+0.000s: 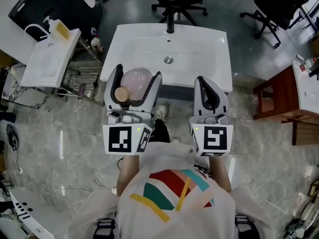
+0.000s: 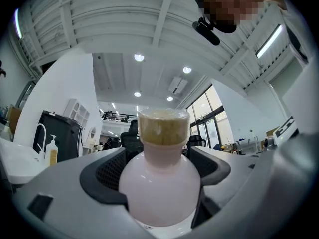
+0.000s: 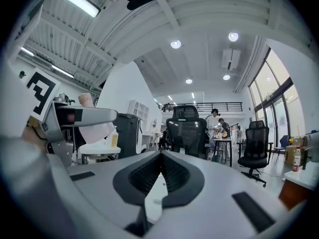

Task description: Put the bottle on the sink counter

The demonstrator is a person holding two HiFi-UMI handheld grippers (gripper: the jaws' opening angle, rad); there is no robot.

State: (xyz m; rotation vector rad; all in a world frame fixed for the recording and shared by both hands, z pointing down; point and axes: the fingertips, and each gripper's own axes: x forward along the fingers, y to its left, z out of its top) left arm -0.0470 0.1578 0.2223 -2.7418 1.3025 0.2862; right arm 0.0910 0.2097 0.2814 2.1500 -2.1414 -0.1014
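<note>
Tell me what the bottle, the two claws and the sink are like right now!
left claw: shut on the bottle.
right claw: shut, holding nothing.
bottle: stopper on, not set on the counter yet.
sink: no water running.

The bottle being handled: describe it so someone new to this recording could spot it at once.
Start at the white sink in the middle of the head view. Over its near left edge, the left gripper is shut on a round, pale pink bottle with a tan cap. The yellow pump dispenser on the smaller sink far left is slimmer and stands free.
</note>
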